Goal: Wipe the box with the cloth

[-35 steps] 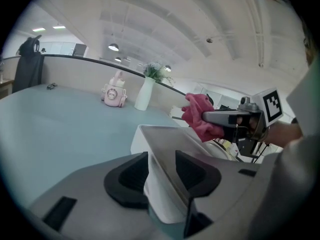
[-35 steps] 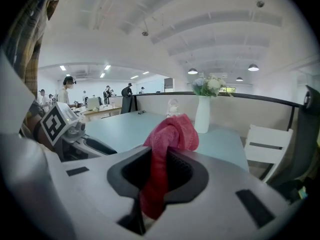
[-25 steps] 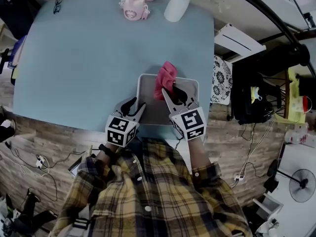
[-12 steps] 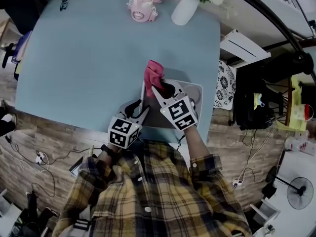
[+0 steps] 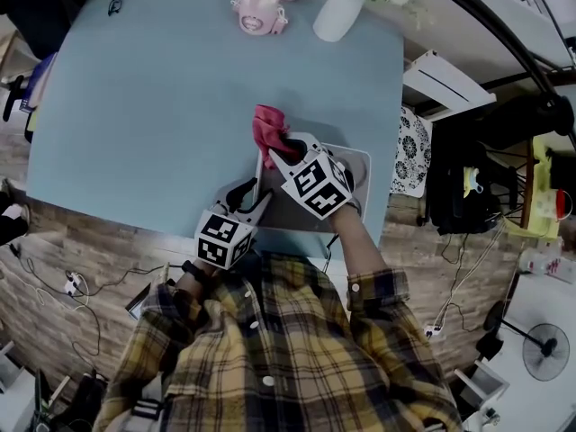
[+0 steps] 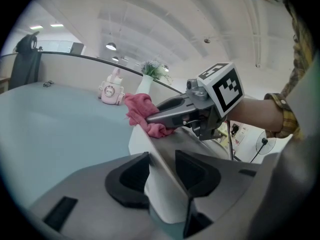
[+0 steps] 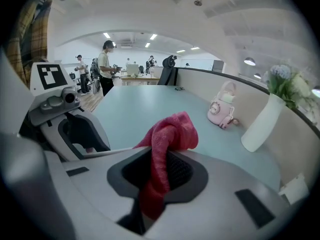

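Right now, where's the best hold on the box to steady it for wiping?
The box by its thin upright left wall, from the near side, jaws straddling the rim. The left hand-held gripper clamps there, leaving the far end free for the cloth.

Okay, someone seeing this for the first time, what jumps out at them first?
The bright pink cloth, pinched in the right gripper at the far left corner of the pale box on the blue table. Next, the left gripper clamped on the box's near left wall.
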Demonstrator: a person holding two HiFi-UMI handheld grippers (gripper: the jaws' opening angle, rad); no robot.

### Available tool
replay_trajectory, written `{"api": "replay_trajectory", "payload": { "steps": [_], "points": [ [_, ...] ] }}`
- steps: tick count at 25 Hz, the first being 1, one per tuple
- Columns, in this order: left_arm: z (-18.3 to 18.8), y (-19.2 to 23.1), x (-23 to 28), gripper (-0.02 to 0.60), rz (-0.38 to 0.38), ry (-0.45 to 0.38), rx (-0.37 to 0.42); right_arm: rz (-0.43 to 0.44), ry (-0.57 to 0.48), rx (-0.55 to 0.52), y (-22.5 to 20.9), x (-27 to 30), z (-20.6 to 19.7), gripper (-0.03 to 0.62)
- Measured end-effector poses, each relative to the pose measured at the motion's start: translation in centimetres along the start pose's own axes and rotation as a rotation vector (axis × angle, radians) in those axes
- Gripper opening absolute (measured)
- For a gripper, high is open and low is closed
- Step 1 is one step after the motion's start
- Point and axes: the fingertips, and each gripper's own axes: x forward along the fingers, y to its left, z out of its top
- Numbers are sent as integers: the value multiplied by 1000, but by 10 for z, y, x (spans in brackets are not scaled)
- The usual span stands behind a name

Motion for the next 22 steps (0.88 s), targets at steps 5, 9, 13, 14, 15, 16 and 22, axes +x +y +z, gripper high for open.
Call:
{"api": "replay_trajectory", "payload": {
  "steps": [5, 9, 13, 14, 15, 16, 22],
  "points": [
    [-1, 1, 0, 160, -2, -6, 1, 16, 21, -14, 1, 2, 0, 67],
    [0, 0, 1, 160, 0, -13, 6, 30, 27, -14, -1, 1, -1, 67],
    [0, 1, 0, 160, 5, -13, 13, 31, 49, -37, 0, -1, -4, 67],
    [0, 1, 0, 160, 7, -14, 14, 32, 52, -37, 0, -3, -6, 67],
    [0, 1, -1, 160, 8, -15, 16, 32, 55, -35, 0, -5, -8, 67],
    [0, 1, -1, 160, 10, -15, 16, 32, 59, -32, -1, -7, -11, 67],
    [0, 1, 1, 160, 11, -10, 19, 21, 75, -12, -9, -21, -28, 67]
  ]
}}
